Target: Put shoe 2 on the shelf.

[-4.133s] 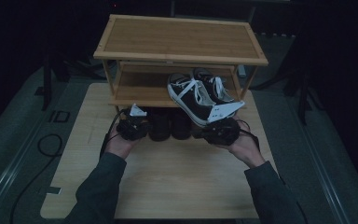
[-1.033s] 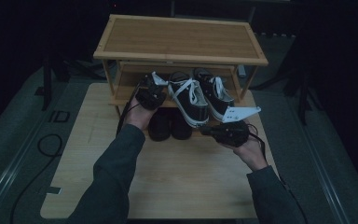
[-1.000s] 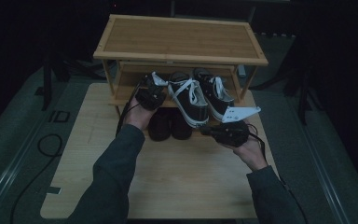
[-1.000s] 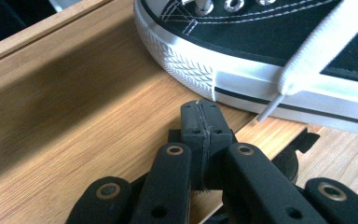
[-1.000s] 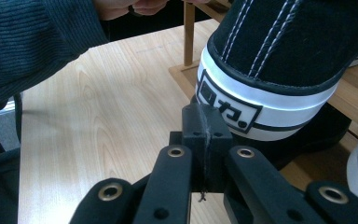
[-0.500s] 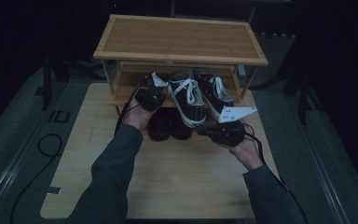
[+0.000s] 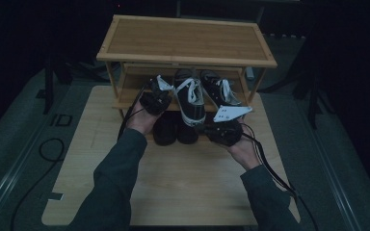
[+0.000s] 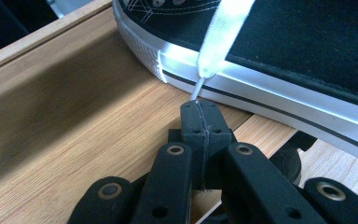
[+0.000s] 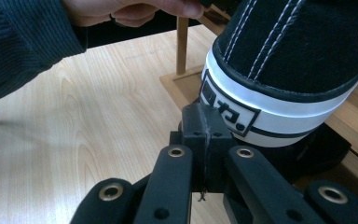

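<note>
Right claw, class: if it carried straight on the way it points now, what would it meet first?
Most likely the white rubber heel of the black sneaker: the shut right claw sits just short of it, though the exact gap is unclear.

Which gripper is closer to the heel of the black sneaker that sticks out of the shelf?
The right gripper: its shut tips sit at the heel. The left gripper is by the sneaker's side, at a lace end.

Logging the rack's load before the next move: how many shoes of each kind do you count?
Black-and-white lace-up sneakers on the middle shelf: 2
All-black shoes under the rack: 2
Total: 4
</note>
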Available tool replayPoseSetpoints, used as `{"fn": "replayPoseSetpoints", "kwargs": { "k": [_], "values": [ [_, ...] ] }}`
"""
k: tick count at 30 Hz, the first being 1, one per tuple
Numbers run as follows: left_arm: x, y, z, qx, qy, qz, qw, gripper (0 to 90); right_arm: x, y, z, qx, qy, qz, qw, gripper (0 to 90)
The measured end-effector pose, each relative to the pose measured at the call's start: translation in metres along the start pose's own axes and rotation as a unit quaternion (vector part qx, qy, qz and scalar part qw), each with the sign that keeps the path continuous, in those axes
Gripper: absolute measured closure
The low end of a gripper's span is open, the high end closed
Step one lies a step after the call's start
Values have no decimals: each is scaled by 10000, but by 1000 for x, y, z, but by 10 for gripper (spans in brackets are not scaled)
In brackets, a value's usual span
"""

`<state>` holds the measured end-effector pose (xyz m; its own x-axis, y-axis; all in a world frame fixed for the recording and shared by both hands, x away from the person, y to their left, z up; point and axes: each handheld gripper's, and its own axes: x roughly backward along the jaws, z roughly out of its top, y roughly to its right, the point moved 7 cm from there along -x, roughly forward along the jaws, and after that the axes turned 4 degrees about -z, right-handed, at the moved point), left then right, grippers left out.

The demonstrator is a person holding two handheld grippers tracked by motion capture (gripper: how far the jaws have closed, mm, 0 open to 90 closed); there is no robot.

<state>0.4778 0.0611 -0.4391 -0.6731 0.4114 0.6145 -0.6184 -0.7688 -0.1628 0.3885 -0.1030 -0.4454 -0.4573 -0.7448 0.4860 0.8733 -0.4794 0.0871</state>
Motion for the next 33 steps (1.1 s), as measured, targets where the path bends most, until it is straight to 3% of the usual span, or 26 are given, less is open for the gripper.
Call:
{"fn": "replayPoseSetpoints", "kwargs": {
  "k": [3, 8, 16, 18, 26, 28, 33],
  "values": [
    [0, 1, 0, -25, -4, 70, 10000, 900, -3, 1, 3, 14, 5, -80, 10000, 900],
    [0, 0, 0, 21, 35, 10, 10000, 900, -8, -1, 2, 5, -21, -113, 9999, 898],
    [7, -10, -7, -66, -180, 207, 9996, 900, 5, 2, 6, 38, 89, -181, 9998, 897],
    [6, -10, -7, 113, -21, 101, 9999, 900, 4, 4, 5, 19, 34, -284, 9996, 900],
    [6, -11, -8, 43, -64, 124, 9999, 900, -1, 3, 7, -37, 148, -238, 9996, 900],
    [5, -9, -7, 125, 8, 118, 9999, 900, -3, 3, 9, -60, 159, -245, 9996, 900],
    [6, -10, -7, 100, -10, 123, 9999, 900, -10, 1, 15, 27, 133, -215, 9997, 900]
  ]
}}
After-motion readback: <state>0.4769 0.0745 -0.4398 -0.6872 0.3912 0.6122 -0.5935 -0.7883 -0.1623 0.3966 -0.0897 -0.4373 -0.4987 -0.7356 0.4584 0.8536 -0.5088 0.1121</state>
